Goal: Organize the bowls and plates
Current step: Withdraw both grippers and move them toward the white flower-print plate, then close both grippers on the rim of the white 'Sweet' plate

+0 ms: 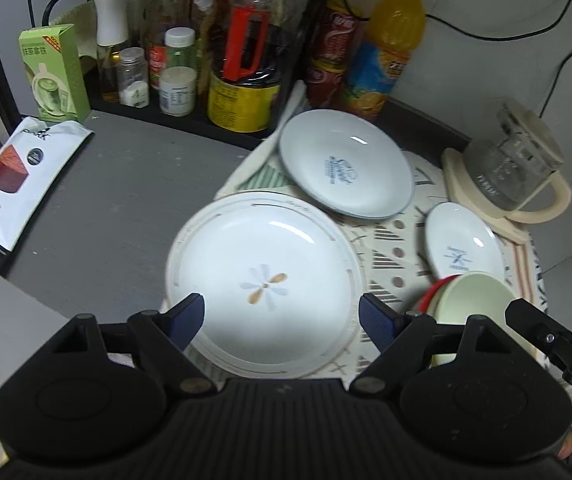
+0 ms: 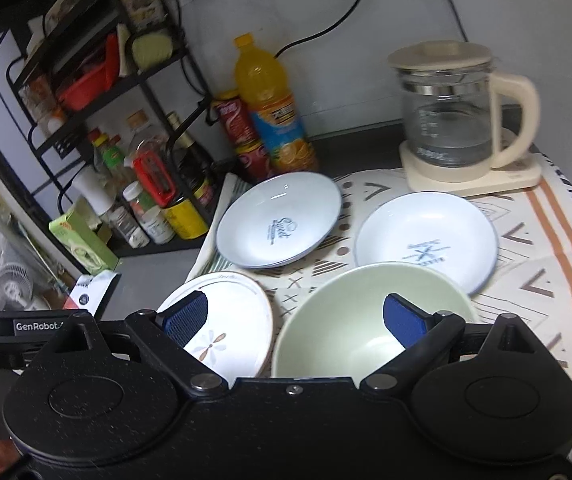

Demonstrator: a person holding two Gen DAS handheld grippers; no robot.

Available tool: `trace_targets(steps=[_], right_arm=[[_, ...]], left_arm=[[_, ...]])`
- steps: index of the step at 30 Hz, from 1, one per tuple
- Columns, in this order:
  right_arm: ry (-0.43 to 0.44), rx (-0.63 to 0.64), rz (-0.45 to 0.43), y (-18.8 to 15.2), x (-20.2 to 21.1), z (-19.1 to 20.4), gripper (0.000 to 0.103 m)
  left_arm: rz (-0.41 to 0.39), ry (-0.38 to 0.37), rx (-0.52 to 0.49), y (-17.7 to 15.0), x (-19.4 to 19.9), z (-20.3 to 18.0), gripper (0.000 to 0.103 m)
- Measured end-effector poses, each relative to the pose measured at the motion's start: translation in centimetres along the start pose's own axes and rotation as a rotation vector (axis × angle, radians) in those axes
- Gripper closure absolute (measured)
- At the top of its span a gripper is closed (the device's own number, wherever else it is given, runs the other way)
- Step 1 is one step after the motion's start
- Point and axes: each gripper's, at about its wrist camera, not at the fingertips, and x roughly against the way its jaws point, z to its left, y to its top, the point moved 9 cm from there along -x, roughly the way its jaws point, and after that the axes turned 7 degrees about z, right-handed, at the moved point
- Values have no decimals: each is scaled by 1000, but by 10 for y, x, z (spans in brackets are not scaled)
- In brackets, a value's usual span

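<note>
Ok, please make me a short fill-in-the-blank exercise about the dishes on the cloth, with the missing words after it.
1. The flower plate lies below the open left claw, which holds ____.
2. The pale green bowl sits on a ____ bowl.
3. The glass kettle has a ____ handle.
4. The orange juice bottle has a ____ cap.

Missing words: nothing; red; cream; yellow

**Black Handheld Grippers with Blue Pads**

The left matte-black plastic gripper (image 1: 282,310) has a ribbed centre body, two round side housings, silver pivot screws and blue textured finger pads (image 1: 375,318). The right matte-black gripper (image 2: 295,318) matches it. At nine o'clock in its view, white "GenRobot" lettering marks what seems the other unit's casing.
</note>
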Motion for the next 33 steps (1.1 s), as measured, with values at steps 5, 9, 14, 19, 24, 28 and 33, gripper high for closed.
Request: trace_targets(steps=[5, 9, 14, 19, 24, 28, 33], right_arm=[[-9, 3, 32, 2, -17, 17, 8], [-18, 4, 49, 6, -29, 30, 8], [-37, -2, 57, 14, -45, 46, 8], [-68, -28, 60, 23, -59, 55, 8], [-104, -66, 62, 32, -72, 58, 8], [-135, -107, 62, 39, -84, 56, 9], [-162, -185, 55, 46, -100, 51, 12]], left_arm=[[5, 6, -17, 14, -3, 20, 20], [29, -2, -33, 27, -10, 33, 20], [40, -11, -65, 51, -17, 45, 20], [52, -25, -109, 74, -28, 50, 20], [73, -50, -142, 93, -45, 50, 20], [84, -73, -166, 111, -59, 48, 20], [92, -124, -214, 129, -81, 41, 21]])
